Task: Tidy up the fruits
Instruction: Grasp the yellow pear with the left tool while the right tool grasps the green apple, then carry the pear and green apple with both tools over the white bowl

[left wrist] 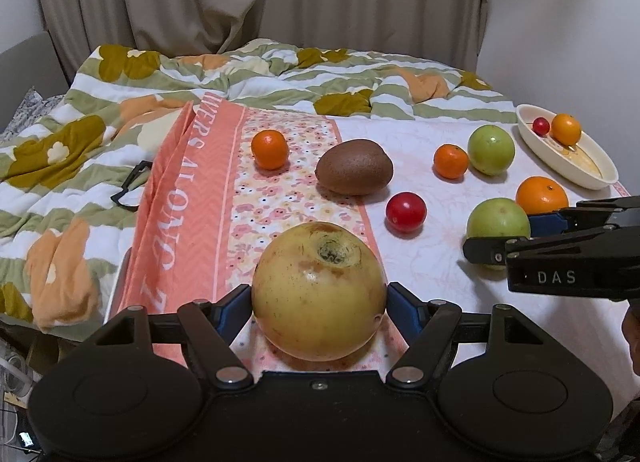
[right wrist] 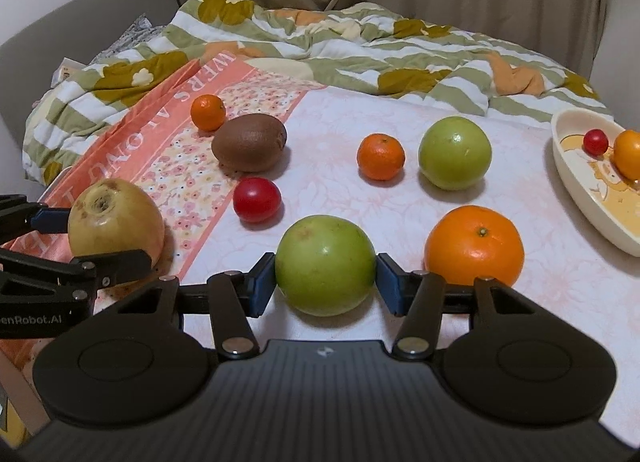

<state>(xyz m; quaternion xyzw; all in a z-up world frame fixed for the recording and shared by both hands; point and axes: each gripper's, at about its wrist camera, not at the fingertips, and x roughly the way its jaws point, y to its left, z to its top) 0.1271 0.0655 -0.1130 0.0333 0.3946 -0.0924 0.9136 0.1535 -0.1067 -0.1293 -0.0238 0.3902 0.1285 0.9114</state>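
My left gripper is shut on a large yellow pomegranate-like fruit resting on the pink floral cloth. My right gripper stands around a green apple, pads at its sides and the left pad touching. A big orange lies just right of it. A red tomato, a kiwi, two small tangerines and a second green apple lie farther back. A cream bowl at far right holds a cherry and a small orange.
The fruits lie on a white tablecloth. A crumpled flowered quilt is heaped behind it, with curtains beyond. A black clip-like object lies on the quilt at left.
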